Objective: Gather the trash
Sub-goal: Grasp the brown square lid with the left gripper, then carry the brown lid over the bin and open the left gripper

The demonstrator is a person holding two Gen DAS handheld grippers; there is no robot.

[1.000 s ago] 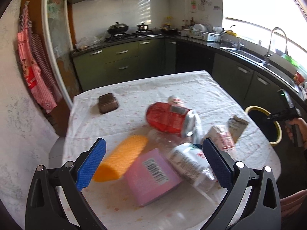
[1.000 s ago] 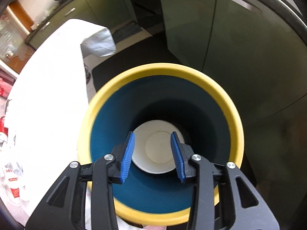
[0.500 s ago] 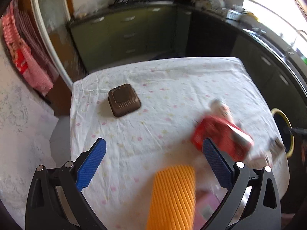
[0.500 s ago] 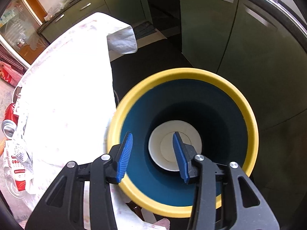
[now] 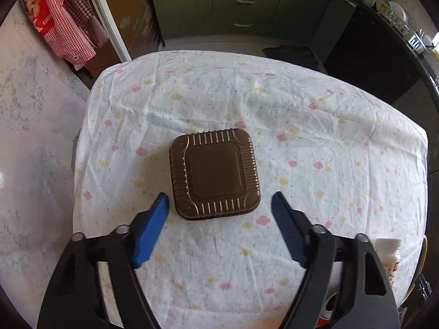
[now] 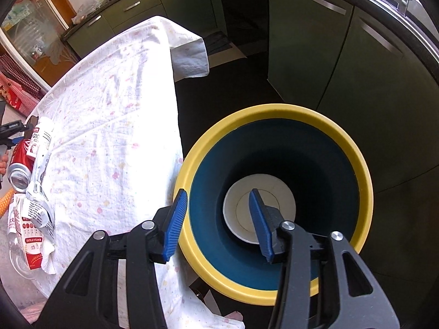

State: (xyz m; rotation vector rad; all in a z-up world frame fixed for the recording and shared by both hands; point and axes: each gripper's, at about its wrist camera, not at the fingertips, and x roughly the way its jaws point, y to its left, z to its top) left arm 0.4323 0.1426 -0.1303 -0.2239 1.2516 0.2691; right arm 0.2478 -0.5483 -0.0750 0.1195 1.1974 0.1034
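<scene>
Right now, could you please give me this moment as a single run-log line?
left tongs: closing, nothing gripped, over brown box | right tongs: open, empty, above yellow-rimmed bin | red can: on table

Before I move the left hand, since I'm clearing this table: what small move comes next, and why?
Probably lower the left gripper so its fingers straddle the brown box. The jaws, which have just been closing, stand open short of the box, which lies flat on the tablecloth.
</scene>
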